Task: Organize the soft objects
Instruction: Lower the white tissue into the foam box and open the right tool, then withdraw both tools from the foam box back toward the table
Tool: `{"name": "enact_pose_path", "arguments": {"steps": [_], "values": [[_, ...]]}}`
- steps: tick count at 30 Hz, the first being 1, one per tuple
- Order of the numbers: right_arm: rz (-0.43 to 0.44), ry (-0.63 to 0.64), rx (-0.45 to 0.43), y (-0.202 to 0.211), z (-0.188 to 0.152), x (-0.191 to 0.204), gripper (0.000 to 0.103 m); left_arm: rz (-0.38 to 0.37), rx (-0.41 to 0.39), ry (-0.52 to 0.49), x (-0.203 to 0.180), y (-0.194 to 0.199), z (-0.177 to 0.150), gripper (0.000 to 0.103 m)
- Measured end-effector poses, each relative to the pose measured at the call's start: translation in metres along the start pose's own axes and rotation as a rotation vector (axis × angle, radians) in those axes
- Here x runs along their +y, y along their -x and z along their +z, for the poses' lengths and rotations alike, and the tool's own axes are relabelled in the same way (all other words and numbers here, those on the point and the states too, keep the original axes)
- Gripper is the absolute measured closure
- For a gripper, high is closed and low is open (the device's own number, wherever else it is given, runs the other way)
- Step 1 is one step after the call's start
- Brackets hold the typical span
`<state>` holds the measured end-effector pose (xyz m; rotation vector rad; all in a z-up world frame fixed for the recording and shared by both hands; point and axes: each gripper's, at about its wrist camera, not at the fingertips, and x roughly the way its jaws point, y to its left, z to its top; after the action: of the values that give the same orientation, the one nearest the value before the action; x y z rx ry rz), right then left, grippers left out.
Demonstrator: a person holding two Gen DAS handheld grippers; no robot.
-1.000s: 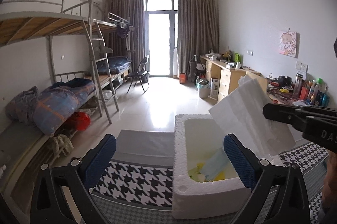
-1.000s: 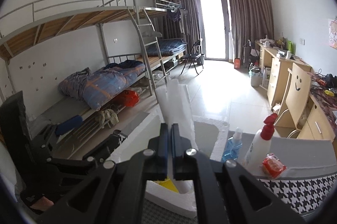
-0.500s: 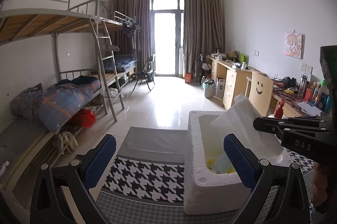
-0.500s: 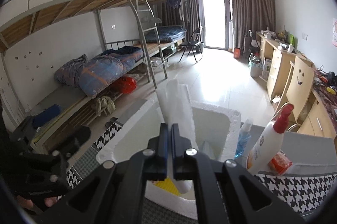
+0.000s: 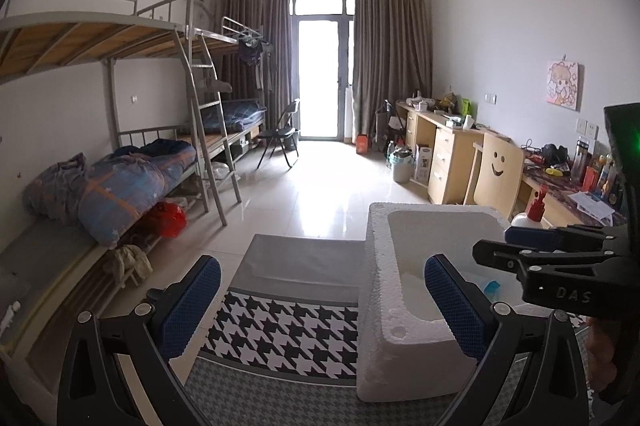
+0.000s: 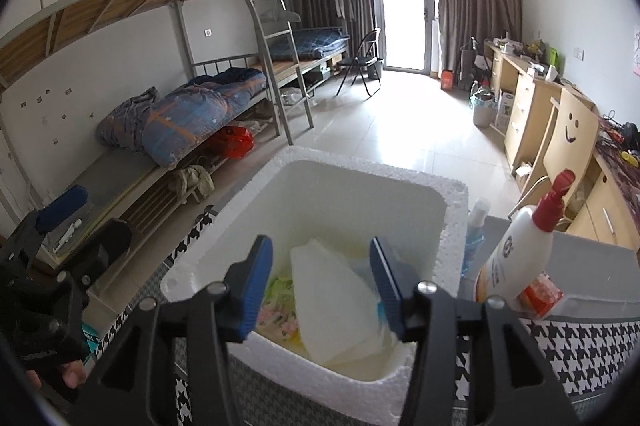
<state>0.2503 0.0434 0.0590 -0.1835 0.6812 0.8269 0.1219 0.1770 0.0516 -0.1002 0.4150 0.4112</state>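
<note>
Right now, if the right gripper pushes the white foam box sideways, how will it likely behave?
The white foam box looks like expanded polystyrene, so it is probably light and would slide on the houndstooth cloth. Its beaded rim looks crumbly and may dent. It sits wide and low, so tipping seems unlikely.

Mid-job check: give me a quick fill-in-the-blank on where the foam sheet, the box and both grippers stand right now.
1. The white foam sheet lies inside the ____ foam box.
2. The right gripper above the box has its jaws ____.
3. The left gripper is open and holds ____.
4. The white bottle beside the box has a ____ pump top.

Missing words: white; open; nothing; red
</note>
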Motion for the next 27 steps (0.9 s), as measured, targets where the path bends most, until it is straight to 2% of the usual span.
{"name": "enact_pose_path", "arguments": {"steps": [1, 4, 6, 8, 27], "values": [[0.000, 0.002, -0.005, 0.002, 0.000, 0.001, 0.045, -0.002, -0.001, -0.002, -0.001, 0.001, 0.000, 0.001], [-0.011, -0.001, -0.040, 0.012, 0.000, 0.002, 0.031, -0.008, -0.003, 0.005, -0.002, 0.004, 0.001, 0.001], [-0.026, -0.005, -0.070, 0.017, 0.000, 0.001, 0.015, -0.015, -0.008, 0.007, -0.003, 0.006, 0.002, 0.001], [-0.050, -0.002, -0.100, 0.025, -0.002, 0.000, 0.010, -0.018, -0.013, -0.002, -0.005, 0.010, 0.002, 0.001], [-0.075, 0.024, -0.160, 0.059, -0.021, 0.002, 0.009, -0.072, -0.041, -0.027, -0.021, 0.038, -0.002, 0.001]]}}
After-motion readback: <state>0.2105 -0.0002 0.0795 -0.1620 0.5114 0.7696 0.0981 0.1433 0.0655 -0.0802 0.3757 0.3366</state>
